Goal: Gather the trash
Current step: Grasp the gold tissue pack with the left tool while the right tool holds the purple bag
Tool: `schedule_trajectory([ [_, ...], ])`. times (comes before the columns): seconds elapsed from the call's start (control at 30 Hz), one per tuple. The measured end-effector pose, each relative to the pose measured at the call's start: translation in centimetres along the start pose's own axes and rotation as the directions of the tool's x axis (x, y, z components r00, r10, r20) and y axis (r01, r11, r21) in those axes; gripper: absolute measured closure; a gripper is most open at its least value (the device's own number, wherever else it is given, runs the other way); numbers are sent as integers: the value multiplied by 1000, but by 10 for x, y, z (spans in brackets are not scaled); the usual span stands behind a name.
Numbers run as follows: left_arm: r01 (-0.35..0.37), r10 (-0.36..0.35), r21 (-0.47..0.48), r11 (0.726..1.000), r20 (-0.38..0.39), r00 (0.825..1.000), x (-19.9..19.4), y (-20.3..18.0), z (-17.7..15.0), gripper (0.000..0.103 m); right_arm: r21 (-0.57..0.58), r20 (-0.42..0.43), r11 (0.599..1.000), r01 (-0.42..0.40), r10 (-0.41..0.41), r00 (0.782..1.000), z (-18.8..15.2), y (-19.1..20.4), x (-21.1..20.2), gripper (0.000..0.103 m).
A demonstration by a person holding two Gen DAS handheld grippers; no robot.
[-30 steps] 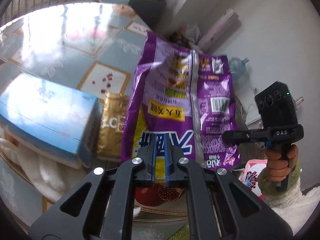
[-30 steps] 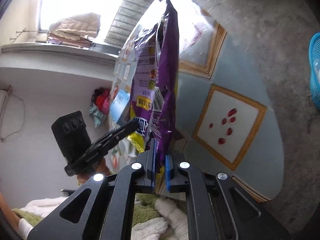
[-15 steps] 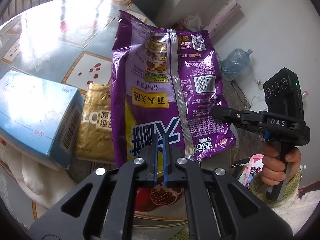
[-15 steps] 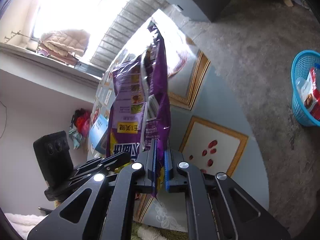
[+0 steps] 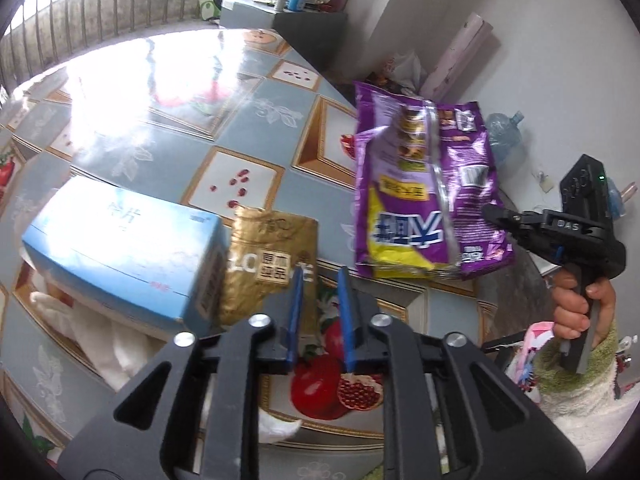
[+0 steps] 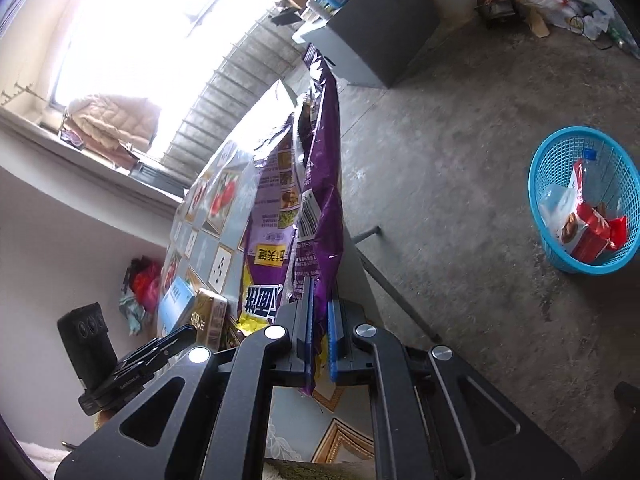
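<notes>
While the purple bag (image 6: 316,208) hangs from my right gripper (image 6: 319,344), pinched by its lower edge between narrow blue pads, it stands clear of the tabletop (image 5: 256,136) and just past the table's right edge. Gripping it by that thin seam lets the flat packet dangle freely, which I judge suits carrying it over to the blue basket (image 6: 552,248) on the concrete floor (image 6: 460,160), where red wrappers and a bottle already lie. My left gripper (image 5: 320,312) has just been opening; its fingers stand a little apart with nothing between them, so the bag is now the right hand's alone. Just beyond those empty fingers a gold packet (image 5: 268,264) leans against a blue box (image 5: 120,248), both resting on a white cloth on the table, probably next in line. Floor between the table edge and the basket looks bare, apart from a slanted table leg (image 6: 400,300) below the bag, so I would swing wide of that. A grey cabinet (image 6: 384,28) stands well behind.
</notes>
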State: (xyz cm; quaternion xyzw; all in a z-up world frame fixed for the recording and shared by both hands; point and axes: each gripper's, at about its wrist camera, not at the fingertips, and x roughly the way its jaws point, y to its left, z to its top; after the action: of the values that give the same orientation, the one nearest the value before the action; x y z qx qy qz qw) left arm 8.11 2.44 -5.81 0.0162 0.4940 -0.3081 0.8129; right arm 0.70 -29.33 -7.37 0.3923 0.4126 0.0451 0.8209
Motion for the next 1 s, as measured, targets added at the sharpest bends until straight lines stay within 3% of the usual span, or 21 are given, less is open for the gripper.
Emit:
schedule_trajectory([
  [0.1,-38,38,20,999,4,999,1,2,1,79,1,-5,1000,-6,6,1000,-3,0,2,97],
  [0.17,-71,70,35,997,16,997,-1,4,5,67,-2,-16,1000,-14,14,1000,-5,2,6,97],
  [0.33,-120,120,29,992,25,993,-5,5,15,57,-22,-40,999,-29,28,999,-7,6,15,97],
  [0.63,-133,132,22,991,13,991,4,-7,18,56,-54,-55,998,-25,22,998,-11,9,14,97],
  [0.9,-45,45,13,999,-6,999,6,-14,18,55,-47,-59,999,-23,20,998,-12,6,14,97],
  [1.0,-58,59,22,998,-2,998,8,-18,20,54,-50,-59,999,-20,17,998,-12,7,13,97],
])
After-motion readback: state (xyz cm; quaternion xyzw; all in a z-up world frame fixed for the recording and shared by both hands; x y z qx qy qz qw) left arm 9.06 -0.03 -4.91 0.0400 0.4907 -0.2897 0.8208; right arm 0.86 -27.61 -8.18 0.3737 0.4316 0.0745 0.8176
